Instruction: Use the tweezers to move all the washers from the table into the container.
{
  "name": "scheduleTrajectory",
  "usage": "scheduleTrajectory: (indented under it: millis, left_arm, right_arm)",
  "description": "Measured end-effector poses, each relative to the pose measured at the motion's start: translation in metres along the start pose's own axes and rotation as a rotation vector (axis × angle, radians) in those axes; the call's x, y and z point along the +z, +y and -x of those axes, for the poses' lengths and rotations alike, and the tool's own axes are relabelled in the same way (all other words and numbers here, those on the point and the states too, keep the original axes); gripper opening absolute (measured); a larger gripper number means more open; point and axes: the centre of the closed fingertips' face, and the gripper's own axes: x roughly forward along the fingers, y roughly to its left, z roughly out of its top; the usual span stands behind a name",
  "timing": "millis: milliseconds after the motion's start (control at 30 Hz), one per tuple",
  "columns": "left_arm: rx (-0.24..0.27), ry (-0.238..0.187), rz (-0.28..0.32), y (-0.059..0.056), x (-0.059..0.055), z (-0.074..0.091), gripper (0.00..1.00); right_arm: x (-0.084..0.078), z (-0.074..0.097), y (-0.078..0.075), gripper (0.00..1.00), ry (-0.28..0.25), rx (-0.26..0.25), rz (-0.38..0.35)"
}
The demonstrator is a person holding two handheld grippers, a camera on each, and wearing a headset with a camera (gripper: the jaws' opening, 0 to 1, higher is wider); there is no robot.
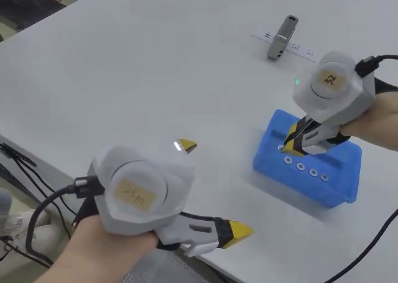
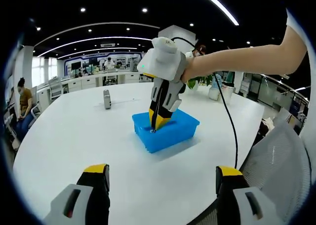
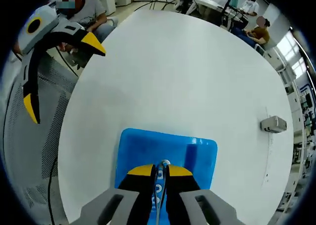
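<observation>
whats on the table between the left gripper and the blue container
Nothing. In the left gripper view the stretch from the left gripper to the blue container is bare white table.

The table (image 1: 124,65) lies open across its middle and left side. Near its right edge stands the blue container (image 1: 342,193), a grey device (image 1: 283,37) beyond it.

1. Open-plan office.
2. Ceiling: long curved light strips (image 2: 94,38) + small spot lamps (image 2: 83,10).
3. Bkgd: rows of desks (image 2: 106,78) w/ ppl (image 2: 22,99) seated nearby.
4. Big white round table (image 2: 64,136), mesh office chair (image 2: 279,160) beside it, potted plants (image 2: 205,80) at the far side.
</observation>
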Motion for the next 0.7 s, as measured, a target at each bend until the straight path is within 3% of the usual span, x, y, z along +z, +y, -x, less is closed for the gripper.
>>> scheduleTrajectory:
  millis: [400,700]
  left_arm:
    - [-0.005,0.008,-0.005,-0.002,0.0,0.0,0.9]
    - [-0.005,0.01,-0.009,-0.001,0.0,0.0,0.88]
  right_arm:
    - [-0.004,-0.013,0.004,0.05,0.039,0.04,0.005]
    - [-0.001,0.001,0.008,0.05,-0.006,0.014,-0.011]
